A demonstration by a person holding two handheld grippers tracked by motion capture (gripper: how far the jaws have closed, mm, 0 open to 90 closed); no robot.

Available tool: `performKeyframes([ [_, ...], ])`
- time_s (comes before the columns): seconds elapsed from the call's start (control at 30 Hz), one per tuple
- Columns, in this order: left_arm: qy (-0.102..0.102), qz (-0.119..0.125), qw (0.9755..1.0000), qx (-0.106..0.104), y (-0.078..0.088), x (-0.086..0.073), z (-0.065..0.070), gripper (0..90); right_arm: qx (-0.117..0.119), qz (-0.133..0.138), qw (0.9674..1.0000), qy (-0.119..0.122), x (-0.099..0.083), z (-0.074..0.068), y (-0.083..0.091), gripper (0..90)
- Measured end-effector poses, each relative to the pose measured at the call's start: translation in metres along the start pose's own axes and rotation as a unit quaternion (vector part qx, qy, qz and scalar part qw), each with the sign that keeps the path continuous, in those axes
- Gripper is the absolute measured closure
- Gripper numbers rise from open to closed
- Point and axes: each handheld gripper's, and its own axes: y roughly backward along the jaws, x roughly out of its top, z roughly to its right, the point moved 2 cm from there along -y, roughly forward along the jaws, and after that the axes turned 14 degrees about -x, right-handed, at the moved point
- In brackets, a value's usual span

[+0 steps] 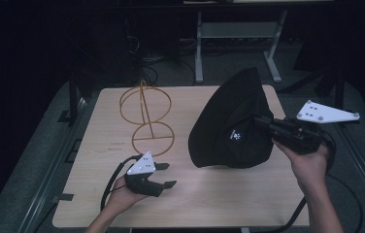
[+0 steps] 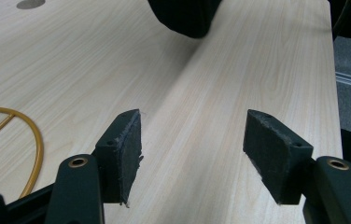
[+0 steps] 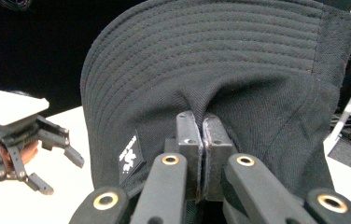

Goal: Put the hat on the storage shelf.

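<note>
Gripping black hat, logo tag unreadable: right gripper jaws clamped; left gripper jaws apart.

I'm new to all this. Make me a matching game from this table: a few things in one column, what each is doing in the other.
Things:
1. black hat
2. wire stand
3. left gripper
4. right gripper

States:
A. jaws apart, nothing between them
B. standing alone on the table
C. pinched and lifted at one side
D. jaws closed on fabric

Pairs: 1-C, 2-B, 3-A, 4-D
</note>
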Motion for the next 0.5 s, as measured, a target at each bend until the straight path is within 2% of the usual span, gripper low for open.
performKeyframes([
  [0.17, -0.001, -0.01, 0.9999, -0.003, -0.002, -0.003, 0.0, 35.6, 0.007, 0.001, 1.0, 0.001, 0.014, -0.001, -0.009, 88.1],
  [0.4, 0.006, -0.01, 0.9999, -0.008, -0.003, -0.006, 0.0, 33.6, 0.022, 0.001, 0.9997, -0.005, 0.031, -0.004, -0.025, 88.1],
  [0.5, 0.0, -0.014, 0.9998, -0.012, -0.005, -0.006, 0.001, 33.6, 0.024, 0.001, 0.9997, -0.003, 0.035, -0.005, -0.029, 88.1],
])
